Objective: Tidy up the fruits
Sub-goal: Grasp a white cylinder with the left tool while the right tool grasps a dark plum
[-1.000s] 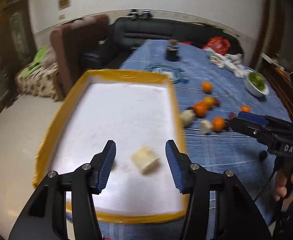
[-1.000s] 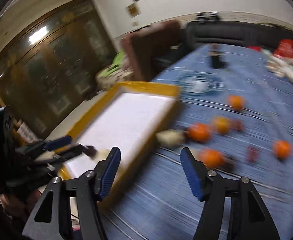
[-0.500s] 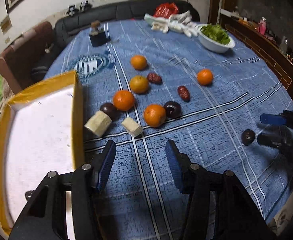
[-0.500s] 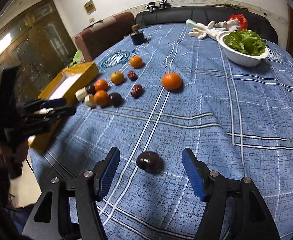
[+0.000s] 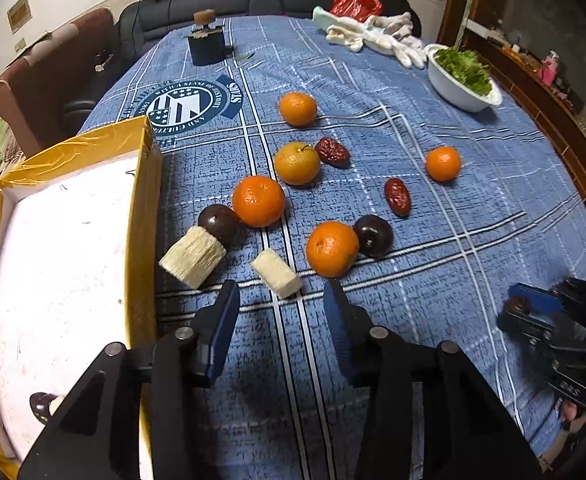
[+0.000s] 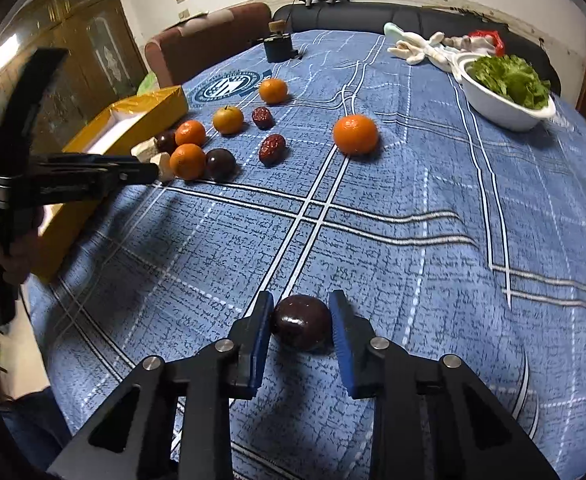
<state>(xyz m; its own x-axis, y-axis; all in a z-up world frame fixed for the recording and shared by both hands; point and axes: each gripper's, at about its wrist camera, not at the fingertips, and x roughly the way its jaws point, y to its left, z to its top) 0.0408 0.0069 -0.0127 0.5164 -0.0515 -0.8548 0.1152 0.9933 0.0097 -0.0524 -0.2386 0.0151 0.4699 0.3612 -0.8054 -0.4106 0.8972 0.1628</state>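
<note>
Several oranges [image 5: 258, 201], two red dates [image 5: 397, 196], two dark round fruits [image 5: 373, 235] and two pale cut pieces [image 5: 276, 273] lie on the blue cloth beside a yellow box [image 5: 141, 200] with a white floor. My left gripper [image 5: 281, 304] hovers just short of the smaller pale piece. Its jaws are closing with nothing between them. Near the table's front, my right gripper [image 6: 301, 304] is closing on a lone dark round fruit [image 6: 301, 322], and both pads touch its sides. The left gripper [image 6: 149, 172] also shows in the right wrist view.
A white bowl of greens [image 5: 463, 84] stands at the far right, with white gloves [image 5: 377, 34] and a red bag behind it. A small dark jar [image 5: 206, 46] is at the far end. A dark fruit and a pale bit [image 5: 43, 406] lie in the box's near corner.
My left gripper swung from above the box to the fruits on the cloth and its jaws narrowed. My right gripper dropped over the lone dark fruit and closed onto it.
</note>
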